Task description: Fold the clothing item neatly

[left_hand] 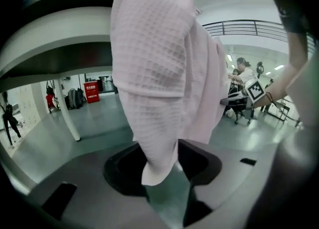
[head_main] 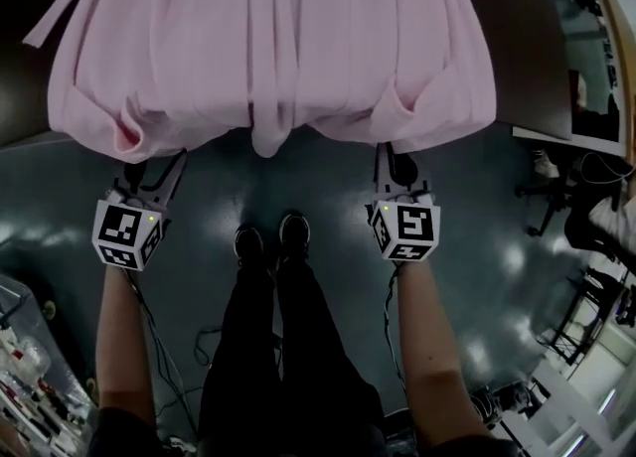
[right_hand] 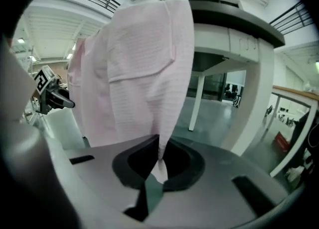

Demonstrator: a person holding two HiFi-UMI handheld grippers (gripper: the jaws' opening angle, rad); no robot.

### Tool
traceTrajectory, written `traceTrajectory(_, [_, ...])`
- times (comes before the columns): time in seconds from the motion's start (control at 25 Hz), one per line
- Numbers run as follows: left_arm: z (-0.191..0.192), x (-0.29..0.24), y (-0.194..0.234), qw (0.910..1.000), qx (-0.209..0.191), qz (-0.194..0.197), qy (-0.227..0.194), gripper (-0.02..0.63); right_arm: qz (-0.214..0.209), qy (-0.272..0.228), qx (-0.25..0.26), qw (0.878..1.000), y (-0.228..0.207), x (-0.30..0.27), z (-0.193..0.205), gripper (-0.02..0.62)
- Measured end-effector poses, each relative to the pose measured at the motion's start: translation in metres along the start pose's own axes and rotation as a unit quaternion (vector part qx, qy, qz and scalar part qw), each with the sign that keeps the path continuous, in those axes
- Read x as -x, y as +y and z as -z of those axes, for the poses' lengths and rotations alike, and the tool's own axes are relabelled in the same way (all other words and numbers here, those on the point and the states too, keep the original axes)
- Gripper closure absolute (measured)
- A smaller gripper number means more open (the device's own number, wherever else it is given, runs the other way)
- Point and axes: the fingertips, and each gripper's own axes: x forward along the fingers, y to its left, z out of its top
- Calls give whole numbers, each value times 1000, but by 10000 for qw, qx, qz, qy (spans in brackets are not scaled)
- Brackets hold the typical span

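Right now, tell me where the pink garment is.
Head view, top centre: the pink garment drapes over the table edge, its lower corners at the left gripper and the right gripper.

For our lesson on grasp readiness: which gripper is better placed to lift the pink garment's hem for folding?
Right, probably. The right gripper is shut on the pink garment; the left gripper has cloth between open jaws and must close first.

Pink waffle garment (left_hand: 159, 73), hanging between parted left tongs (left_hand: 169, 187)
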Motion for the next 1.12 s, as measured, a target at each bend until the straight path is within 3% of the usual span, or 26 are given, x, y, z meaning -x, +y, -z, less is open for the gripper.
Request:
traceTrajectory(0.08, [1,17,-10,9998,199,27,-2,560,36,134,-102,9999,13,17,2,594])
traceTrajectory(0.12, [0,27,-18,9995,302,74,-12,588,27,191,-163,9997,19,28,3,594])
traceTrajectory(0.32, [-27,101,-79,9960,405,776,-200,588,28,411,-516,9978,37,109,-12,594])
traceTrajectory(0.48, [-74,186,-103,9905,642,1179,-312,588,15,572,-745,9956,47,194,-58,594])
traceTrajectory(0.68, [-173,238,-75,9842,42,1270,-1235,588,-29,-135,-615,9980,33,229,-157,594])
traceTrajectory(0.76, [-214,254,-67,9776,106,1342,-1618,588,-132,-395,-441,9982,31,239,-196,594])
traceTrajectory(0.84, [-246,262,-61,9736,265,1385,-1793,588,-238,-548,-177,9981,31,244,-227,594])
traceTrajectory(0.96, [-292,260,-58,9700,-10,1368,-2011,588,-372,-825,-3,9959,32,238,-265,594])
traceTrajectory(1.12, [-358,243,-44,9643,-427,1231,-2303,588,-662,-1573,-407,9845,12,209,-328,594])
